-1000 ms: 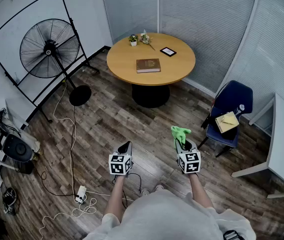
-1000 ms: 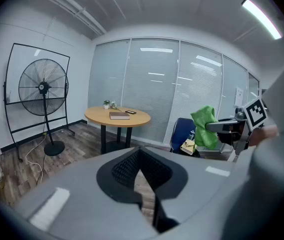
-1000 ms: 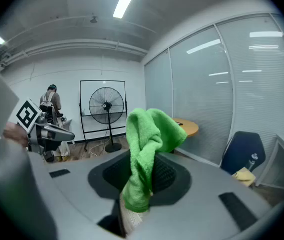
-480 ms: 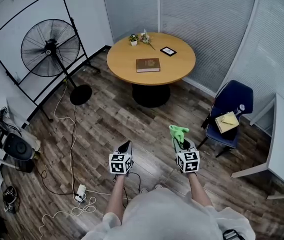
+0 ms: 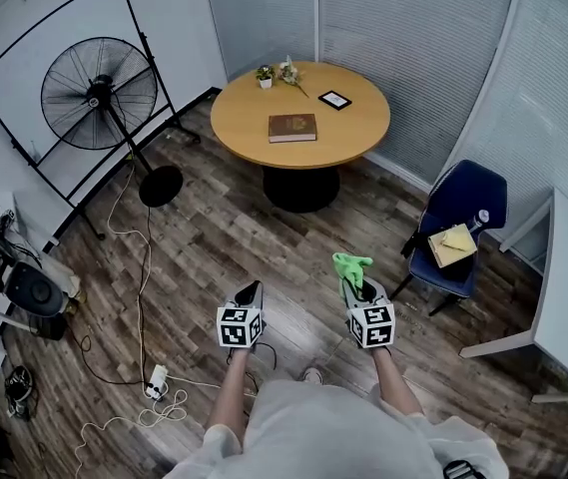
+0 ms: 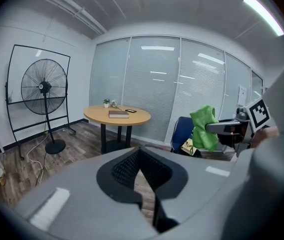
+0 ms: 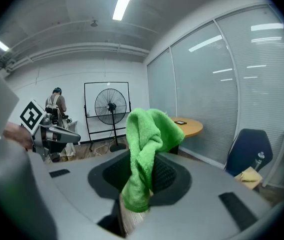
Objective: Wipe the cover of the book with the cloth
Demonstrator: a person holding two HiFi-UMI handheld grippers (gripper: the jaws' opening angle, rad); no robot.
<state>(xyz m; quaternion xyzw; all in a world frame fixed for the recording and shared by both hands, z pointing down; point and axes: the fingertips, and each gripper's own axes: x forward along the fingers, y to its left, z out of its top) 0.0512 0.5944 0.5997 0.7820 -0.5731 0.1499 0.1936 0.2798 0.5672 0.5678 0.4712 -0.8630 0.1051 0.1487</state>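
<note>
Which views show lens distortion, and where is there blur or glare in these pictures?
Head view: mild bending of straight lines near the edges, and the book is sharp. Left gripper view: strong fisheye with dark corners, and the ceiling light glares. Right gripper view: same fisheye, and the cloth is in focus.

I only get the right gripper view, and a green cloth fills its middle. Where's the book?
Observer: The head view shows a brown book lying flat on the round table, across the room from the cloth.
Operator: Is the other gripper holding anything?
Observer: No. In its own view the left gripper has its jaws together, nothing between them.
Operator: Anything else on that table?
Observer: A small potted plant at its far edge.
</note>
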